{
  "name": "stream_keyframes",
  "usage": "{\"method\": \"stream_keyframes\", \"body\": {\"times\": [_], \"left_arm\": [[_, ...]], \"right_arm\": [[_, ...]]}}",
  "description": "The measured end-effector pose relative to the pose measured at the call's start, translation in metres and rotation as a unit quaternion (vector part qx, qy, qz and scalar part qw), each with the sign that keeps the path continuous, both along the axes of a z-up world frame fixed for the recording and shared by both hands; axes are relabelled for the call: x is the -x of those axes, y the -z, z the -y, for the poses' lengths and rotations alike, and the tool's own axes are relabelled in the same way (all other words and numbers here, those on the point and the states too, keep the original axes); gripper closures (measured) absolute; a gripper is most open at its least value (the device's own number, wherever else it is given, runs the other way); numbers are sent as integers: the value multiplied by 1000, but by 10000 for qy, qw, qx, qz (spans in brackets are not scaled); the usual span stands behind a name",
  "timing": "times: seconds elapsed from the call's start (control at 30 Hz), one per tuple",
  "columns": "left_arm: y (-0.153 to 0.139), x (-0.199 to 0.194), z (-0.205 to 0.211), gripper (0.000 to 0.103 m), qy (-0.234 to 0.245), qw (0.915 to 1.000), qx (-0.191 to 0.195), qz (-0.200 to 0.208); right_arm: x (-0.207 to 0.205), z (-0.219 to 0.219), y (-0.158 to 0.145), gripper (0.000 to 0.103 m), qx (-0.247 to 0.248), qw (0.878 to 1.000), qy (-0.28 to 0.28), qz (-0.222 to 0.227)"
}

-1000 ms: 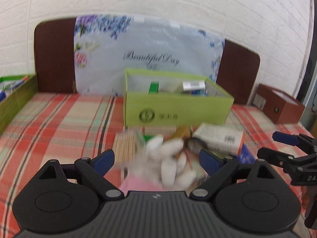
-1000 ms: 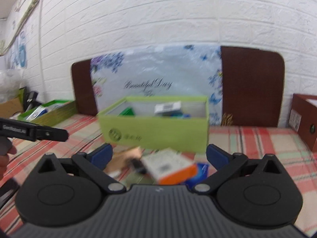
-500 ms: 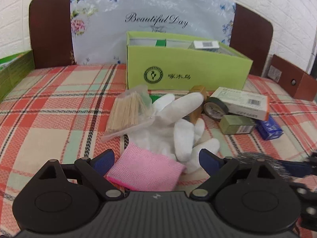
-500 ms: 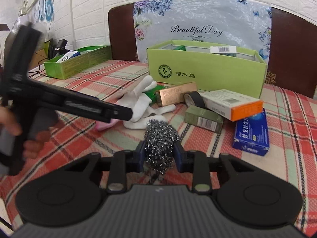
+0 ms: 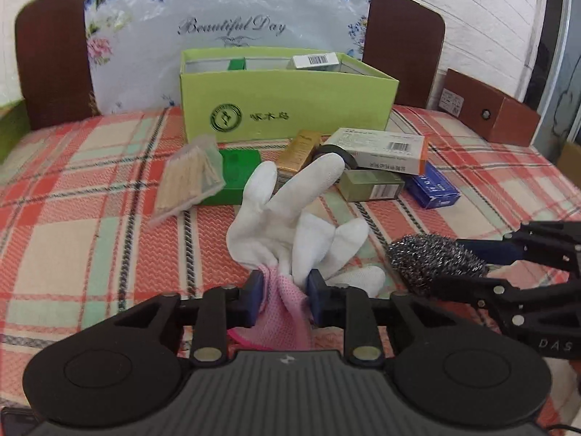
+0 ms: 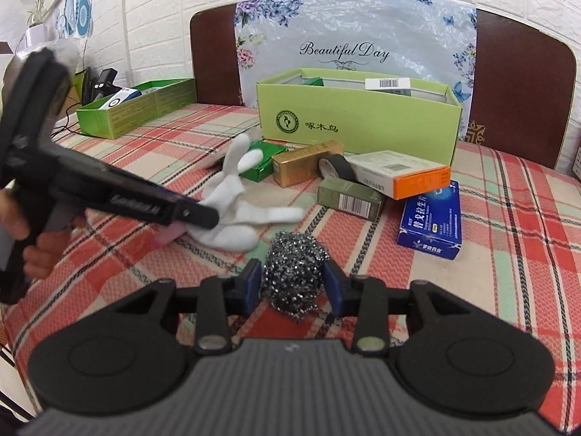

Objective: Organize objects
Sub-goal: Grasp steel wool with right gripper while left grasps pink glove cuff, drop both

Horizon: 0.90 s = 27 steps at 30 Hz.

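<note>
My left gripper (image 5: pixel 282 296) is shut on the pink cuff of a white glove (image 5: pixel 290 214) lying on the plaid cloth; the glove also shows in the right wrist view (image 6: pixel 236 214). My right gripper (image 6: pixel 293 287) is shut on a steel wool scourer (image 6: pixel 294 276), which also shows at the right of the left wrist view (image 5: pixel 432 258). Behind them lie a bag of toothpicks (image 5: pixel 189 178), a green box (image 5: pixel 236 174), a gold box (image 5: pixel 297 152), a tape roll (image 5: pixel 337 152), an orange-and-white box (image 5: pixel 385 149), an olive box (image 5: pixel 370 185) and a blue box (image 5: pixel 432 185).
An open light-green carton (image 5: pixel 283 109) with small boxes inside stands at the back in front of a floral bag and headboard. A green tray (image 6: pixel 138 105) sits far left, a brown box (image 5: pixel 490 112) far right.
My left gripper has closed on the glove's pink cuff. My right gripper closed on the scourer half a second ago and still holds it.
</note>
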State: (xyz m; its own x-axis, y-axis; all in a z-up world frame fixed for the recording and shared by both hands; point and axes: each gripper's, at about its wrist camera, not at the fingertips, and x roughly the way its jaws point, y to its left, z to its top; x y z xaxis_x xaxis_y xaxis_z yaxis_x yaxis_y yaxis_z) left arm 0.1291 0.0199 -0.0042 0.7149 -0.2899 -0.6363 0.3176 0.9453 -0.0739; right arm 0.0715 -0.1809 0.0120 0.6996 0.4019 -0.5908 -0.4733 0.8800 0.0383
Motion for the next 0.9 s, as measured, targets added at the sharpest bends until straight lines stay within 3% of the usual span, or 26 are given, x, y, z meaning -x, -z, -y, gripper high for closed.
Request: {"method": "stream_keyframes", "body": {"times": [0.07, 0.3, 0.33, 0.4, 0.47, 0.53, 0.63, 0.9], "left_arm": [[0, -3, 1, 43, -86, 9999, -75, 96], [2, -18, 5, 39, -186, 9998, 33, -47], [3, -16, 6, 41, -123, 9999, 19, -45], [5, -15, 6, 60, -61, 9999, -94, -46], [4, -13, 5, 89, -35, 9997, -250, 33], [-1, -12, -2, 99, 9, 10000, -48, -51], [-17, -6, -8, 99, 61, 9998, 176, 7], [-89, -5, -13, 99, 119, 9949, 447, 894]], "right_arm": [[-2, -2, 2, 63, 44, 10000, 33, -9], [-5, -2, 4, 63, 87, 9999, 104, -89], [-7, -2, 5, 63, 113, 9998, 115, -126], [-8, -2, 7, 67, 173, 9996, 72, -199], [-6, -2, 7, 69, 229, 9996, 40, -183], [-5, -1, 4, 71, 202, 9996, 25, -175], [-4, 2, -8, 71, 68, 10000, -1, -73], [-26, 11, -58, 71, -176, 9985, 127, 500]]}}
